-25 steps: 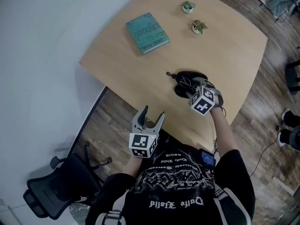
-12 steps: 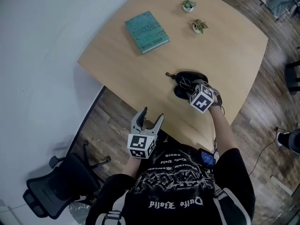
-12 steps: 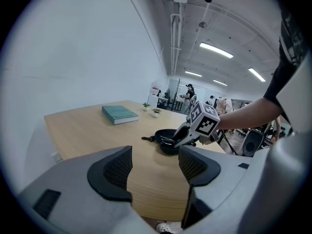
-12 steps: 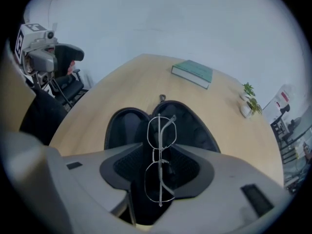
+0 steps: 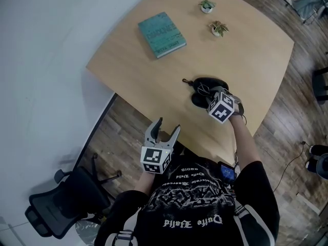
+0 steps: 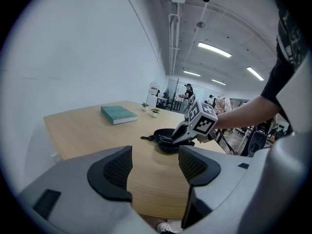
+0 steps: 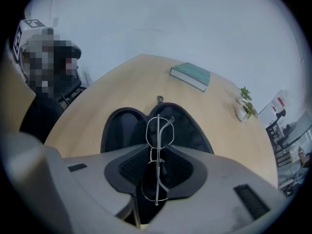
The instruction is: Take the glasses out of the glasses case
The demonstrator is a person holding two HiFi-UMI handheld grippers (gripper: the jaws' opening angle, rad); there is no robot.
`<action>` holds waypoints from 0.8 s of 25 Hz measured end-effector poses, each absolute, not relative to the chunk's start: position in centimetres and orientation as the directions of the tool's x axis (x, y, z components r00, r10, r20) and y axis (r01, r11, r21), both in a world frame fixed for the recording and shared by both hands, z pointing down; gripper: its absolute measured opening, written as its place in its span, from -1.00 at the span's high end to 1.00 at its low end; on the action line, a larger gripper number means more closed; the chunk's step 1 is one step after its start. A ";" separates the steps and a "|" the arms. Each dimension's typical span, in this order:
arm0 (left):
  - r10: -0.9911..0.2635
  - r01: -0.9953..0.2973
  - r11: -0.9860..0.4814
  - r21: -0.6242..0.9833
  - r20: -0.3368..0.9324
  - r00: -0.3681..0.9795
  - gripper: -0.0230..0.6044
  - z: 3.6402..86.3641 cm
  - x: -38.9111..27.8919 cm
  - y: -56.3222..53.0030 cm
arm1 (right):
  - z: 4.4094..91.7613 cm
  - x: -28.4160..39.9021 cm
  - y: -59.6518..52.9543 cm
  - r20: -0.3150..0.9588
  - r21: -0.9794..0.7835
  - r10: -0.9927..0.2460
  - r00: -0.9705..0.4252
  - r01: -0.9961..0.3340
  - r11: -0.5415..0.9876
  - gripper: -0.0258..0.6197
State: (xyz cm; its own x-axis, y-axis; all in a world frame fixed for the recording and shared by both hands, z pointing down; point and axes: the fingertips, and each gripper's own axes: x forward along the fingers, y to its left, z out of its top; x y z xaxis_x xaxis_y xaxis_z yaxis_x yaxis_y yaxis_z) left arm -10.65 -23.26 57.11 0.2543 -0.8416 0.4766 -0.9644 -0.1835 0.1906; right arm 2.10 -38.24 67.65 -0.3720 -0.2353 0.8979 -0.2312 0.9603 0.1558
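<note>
A black glasses case [image 7: 122, 128] lies open on the wooden table [image 5: 148, 81], toward its near right side. Thin wire-framed glasses [image 7: 158, 130] stand on edge in it. My right gripper [image 7: 157, 167] points steeply down into the case [image 5: 205, 83], and its jaws are closing. The glasses sit between the pads, which touch the frame at the bridge. The left gripper view shows the right gripper [image 6: 176, 138] dipping into the case [image 6: 165, 144]. My left gripper [image 5: 166, 128] hangs open and empty off the table's near edge, its fingertips [image 6: 113, 172] apart.
A teal book [image 5: 161, 35] lies at the table's far left. Two small potted plants [image 5: 205, 6] [image 5: 217, 29] stand at the far side. A black office chair [image 5: 66, 199] is on the floor below left.
The right gripper's jaws have come together around the glasses in the case. Both hands have stayed nearly where they were.
</note>
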 end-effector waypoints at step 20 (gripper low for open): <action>-0.844 -0.948 -0.243 0.204 0.438 0.310 -0.04 56.5 -10.1 -24.2 | 61.2 2.0 -38.9 0.793 0.208 -0.364 -0.488 -0.346 0.915 0.63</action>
State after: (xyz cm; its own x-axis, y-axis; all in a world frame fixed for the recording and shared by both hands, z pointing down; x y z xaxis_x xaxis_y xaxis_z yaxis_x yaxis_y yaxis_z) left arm -10.06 -24.17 56.52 0.3102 -0.8439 0.4377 -0.9484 -0.2430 0.2036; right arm 1.97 -38.86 61.22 -0.4883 -0.3642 0.7930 -0.3455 0.9152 0.2076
